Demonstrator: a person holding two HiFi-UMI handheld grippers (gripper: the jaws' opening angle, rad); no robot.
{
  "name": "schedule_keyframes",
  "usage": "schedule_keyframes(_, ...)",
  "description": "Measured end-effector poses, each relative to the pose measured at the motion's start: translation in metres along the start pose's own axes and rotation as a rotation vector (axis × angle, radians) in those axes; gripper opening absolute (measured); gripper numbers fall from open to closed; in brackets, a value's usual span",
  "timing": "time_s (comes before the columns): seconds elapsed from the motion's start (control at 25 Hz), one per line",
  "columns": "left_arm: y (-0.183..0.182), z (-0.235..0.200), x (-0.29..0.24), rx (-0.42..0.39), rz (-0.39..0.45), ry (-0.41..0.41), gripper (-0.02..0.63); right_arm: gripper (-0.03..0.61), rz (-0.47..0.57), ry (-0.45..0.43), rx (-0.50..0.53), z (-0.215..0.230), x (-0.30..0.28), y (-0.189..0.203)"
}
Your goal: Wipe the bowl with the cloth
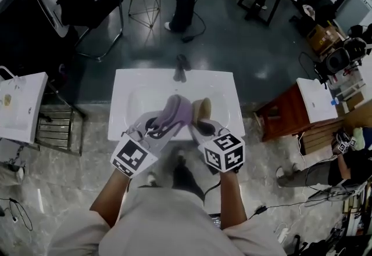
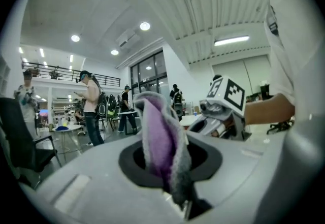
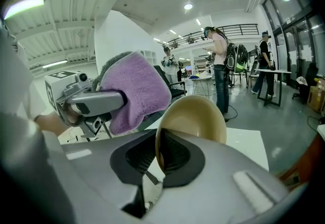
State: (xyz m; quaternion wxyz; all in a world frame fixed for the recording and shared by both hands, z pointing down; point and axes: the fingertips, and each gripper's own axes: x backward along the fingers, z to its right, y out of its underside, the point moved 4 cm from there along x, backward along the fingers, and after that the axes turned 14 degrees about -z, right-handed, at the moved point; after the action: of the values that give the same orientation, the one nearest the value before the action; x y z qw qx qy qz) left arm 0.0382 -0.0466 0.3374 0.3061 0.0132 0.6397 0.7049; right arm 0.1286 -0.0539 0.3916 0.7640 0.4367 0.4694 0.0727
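With your left gripper (image 2: 172, 180) clenched on the purple cloth (image 2: 160, 139) and your right gripper (image 3: 156, 164) pinching the tan bowl (image 3: 198, 116) by its rim just beside it, you look poised to wipe; next, press the cloth into the bowl's hollow.

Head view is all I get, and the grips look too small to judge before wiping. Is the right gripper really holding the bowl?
Observer: Yes. The right gripper view shows the right gripper shut on the rim of the bowl, which stands on edge.
Operator: And the cloth?
Observer: The left gripper view shows the left gripper shut on the cloth, which stands up from it.
Operator: Is it touching the bowl?
Observer: In the right gripper view the cloth sits just left of the rim; contact can't be told.
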Motion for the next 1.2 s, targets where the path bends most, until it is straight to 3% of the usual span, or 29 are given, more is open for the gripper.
schedule_keyframes(0.16,-0.007,0.014,-0.006,-0.063,-0.003,0.035,0.071,0.015,-0.007,-0.031,0.038,-0.015,0.003,0.001)
schedule_keyframes(0.36,-0.01,0.015,-0.009,-0.078,0.008,0.056,0.072,0.023,-0.035,-0.07,0.103,-0.03,0.004,0.002)
schedule_keyframes(0.6,-0.012,0.011,-0.011,-0.174,-0.002,0.048,0.072,0.029,-0.072,-0.168,0.16,-0.039,0.009,0.005)
schedule_keyframes(0.72,-0.006,0.009,-0.015,-0.195,-0.01,0.083,0.072,0.029,-0.082,-0.228,0.16,-0.04,0.008,0.009)
schedule_keyframes(0.88,0.003,-0.003,-0.02,-0.18,-0.03,0.095,0.072,0.031,-0.076,-0.306,0.142,-0.042,0.01,0.012)
schedule_keyframes(1.2,0.025,-0.025,-0.029,-0.071,-0.029,0.081,0.071,0.031,-0.018,-0.434,0.107,-0.048,0.016,0.012)
